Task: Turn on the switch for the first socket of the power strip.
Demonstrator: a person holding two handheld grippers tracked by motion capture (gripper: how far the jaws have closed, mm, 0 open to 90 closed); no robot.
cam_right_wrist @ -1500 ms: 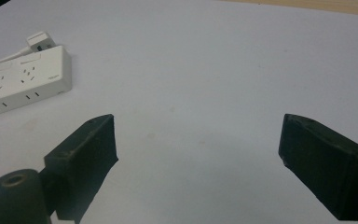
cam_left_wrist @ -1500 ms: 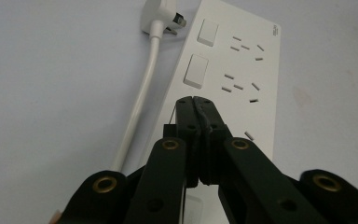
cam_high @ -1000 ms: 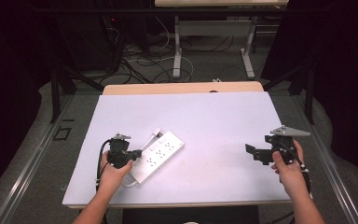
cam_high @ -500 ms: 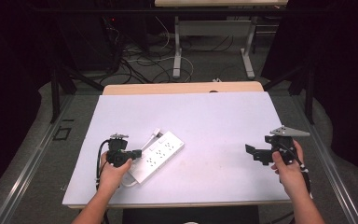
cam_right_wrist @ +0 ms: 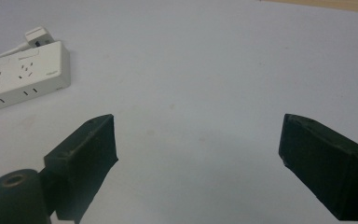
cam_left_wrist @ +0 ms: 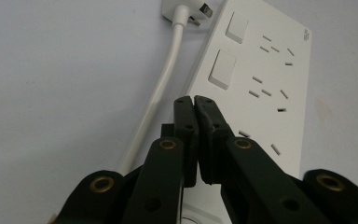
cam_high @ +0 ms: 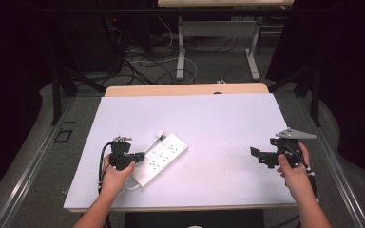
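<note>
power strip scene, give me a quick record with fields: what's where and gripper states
surface: white table
power strip: white power strip, flat on the table, left of centre
plug: white plug beside the strip's far end
left gripper: left gripper jaws shut, tips over the strip's near end, nothing between them
right gripper: right gripper jaws wide open, apart from the strip

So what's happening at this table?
A person holds a pair of tongs in each hand over a white table. The left tongs are shut, with nothing between them, poised over a white power strip whose cord lies alongside. The right tongs are wide open, well away from it.
</note>
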